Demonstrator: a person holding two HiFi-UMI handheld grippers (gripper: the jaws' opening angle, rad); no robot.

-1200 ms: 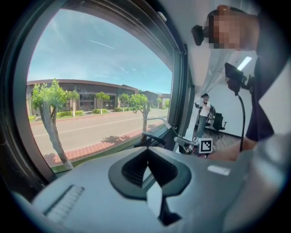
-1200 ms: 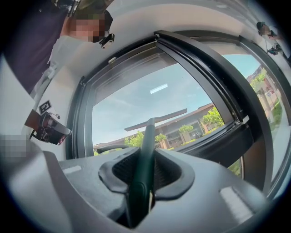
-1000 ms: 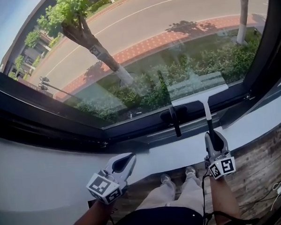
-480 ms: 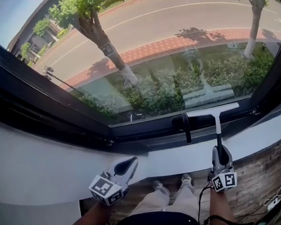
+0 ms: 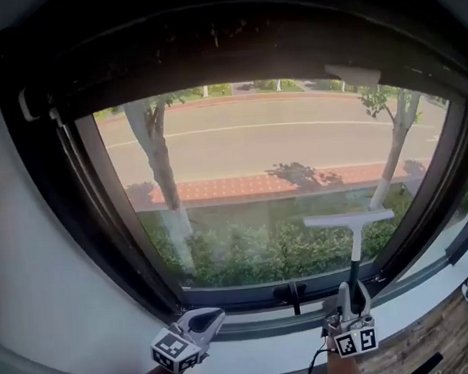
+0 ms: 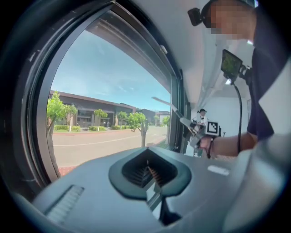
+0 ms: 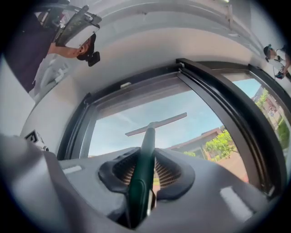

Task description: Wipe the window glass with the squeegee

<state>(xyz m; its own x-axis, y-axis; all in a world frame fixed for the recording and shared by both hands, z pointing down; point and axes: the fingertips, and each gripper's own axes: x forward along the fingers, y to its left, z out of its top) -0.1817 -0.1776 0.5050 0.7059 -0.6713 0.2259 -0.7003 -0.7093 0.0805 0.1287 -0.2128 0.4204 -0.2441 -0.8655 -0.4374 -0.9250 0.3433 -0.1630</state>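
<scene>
The squeegee stood upright above the right tongs. Its dark green handle was clamped between their jaws. Its pale blade lay crosswise at the far end, in front of the lower right part of the window glass. No view showed clearly whether the blade rested on the pane or was just off it.

The work seemed to be at the start of a stroke, since the blade sat low while most of the glass rose above it. The next move would likely call for lifting the blade toward the top of the pane, setting its edge flat against the glass, and drawing it down with even pressure and the handle steady.

The left tongs hung low, well to the left of the right tongs, with jaws together on nothing and touching nothing. Beyond and between the two, a black window handle sat on the bottom frame.
</scene>
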